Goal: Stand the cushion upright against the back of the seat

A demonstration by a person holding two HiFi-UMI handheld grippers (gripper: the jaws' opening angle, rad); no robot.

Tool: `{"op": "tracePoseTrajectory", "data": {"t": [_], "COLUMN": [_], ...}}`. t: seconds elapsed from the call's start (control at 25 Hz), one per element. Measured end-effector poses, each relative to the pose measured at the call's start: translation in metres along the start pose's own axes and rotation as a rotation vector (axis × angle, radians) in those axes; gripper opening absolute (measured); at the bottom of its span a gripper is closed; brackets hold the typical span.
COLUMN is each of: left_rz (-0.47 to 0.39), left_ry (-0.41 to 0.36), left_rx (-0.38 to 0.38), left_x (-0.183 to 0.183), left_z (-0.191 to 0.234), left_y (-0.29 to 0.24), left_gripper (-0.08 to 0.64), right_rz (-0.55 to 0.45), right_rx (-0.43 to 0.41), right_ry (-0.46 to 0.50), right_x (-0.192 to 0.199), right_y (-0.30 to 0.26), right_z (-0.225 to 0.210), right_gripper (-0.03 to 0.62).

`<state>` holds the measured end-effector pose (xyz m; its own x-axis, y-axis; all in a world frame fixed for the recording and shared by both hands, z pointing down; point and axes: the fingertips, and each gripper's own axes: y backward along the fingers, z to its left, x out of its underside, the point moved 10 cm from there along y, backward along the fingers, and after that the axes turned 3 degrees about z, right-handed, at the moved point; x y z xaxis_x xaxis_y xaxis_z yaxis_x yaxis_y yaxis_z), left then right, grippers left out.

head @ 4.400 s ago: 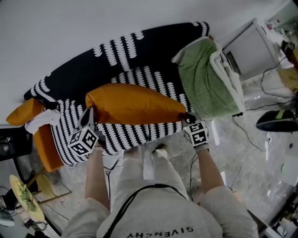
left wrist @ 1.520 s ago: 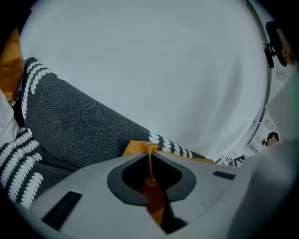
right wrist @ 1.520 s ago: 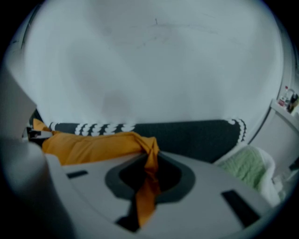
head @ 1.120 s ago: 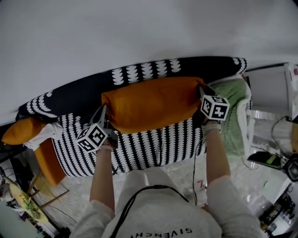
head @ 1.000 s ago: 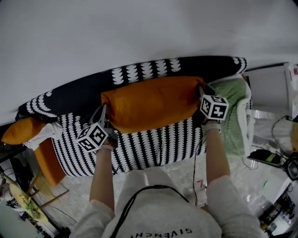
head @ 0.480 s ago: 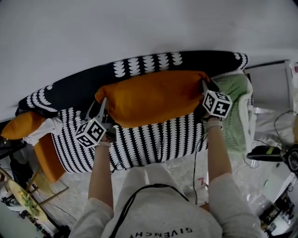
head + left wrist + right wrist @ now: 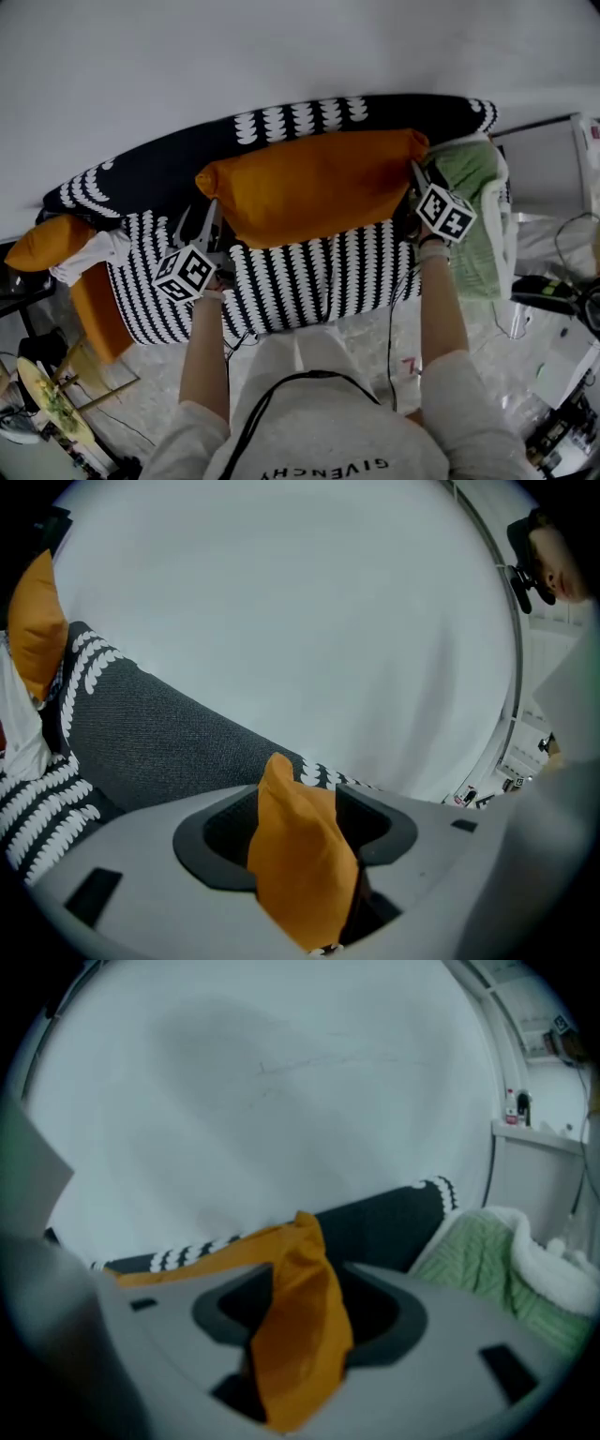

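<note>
1. The orange cushion stands on its long edge on the striped seat, with its back against the dark backrest. A few seconds ago it lay lower, near the seat's front edge.
2. Its two end corners are no longer pinched. Each one sits loosely between a pair of jaws.
3. The left gripper has just been opening its jaws. They now stand wide apart, and the cushion's corner rises between them with no pad pressing on it.
4. The right gripper has just been opening too. Its jaws are apart, and the other corner hangs slack in the gap.
5. This reads as the release. The cushion seems to stay up by itself, so the placing looks done.
6. What is left, by my reading, is to draw both tools back without snagging the corners.
7. The green blanket lies just beside the cushion's right end. A smaller orange cushion lies well apart on the left.
</note>
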<state>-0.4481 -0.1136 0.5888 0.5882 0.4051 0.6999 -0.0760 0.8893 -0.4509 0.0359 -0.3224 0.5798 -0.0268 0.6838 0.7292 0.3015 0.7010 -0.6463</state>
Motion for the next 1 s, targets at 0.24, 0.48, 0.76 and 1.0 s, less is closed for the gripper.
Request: {"op": "tracePoseTrajectory", "data": {"t": [0.24,0.48,0.76,1.0], "left_rz": [0.014,0.042,0.107,0.115], "left_ry": [-0.006,-0.035,-0.139,-0.191], "left_rx": [0.009,0.038,0.095,0.173], "left_x": [0.012,0.022,0.028,0.027], "left_z": [0.003,0.001,-0.011,-0.028], "left_y": [0.022,0.041,0.06,0.081], "left_gripper": [0.259,0.259,0.259,0.259], "right_rz": [0.026,0.075,0.089,0.042], "right_rx": [-0.041,-0.116,-0.219,-0.307], "right_ry": [0.034,0.064,0.063,0.063], "right_x": [0.021,0.054,0.075,0.08], "right_y": [0.019,0.04,0.075,0.116], "right_z": [0.01,0.024,0.05,0.078], "right_gripper": [0.221,0.219,0.188,0.067]}}
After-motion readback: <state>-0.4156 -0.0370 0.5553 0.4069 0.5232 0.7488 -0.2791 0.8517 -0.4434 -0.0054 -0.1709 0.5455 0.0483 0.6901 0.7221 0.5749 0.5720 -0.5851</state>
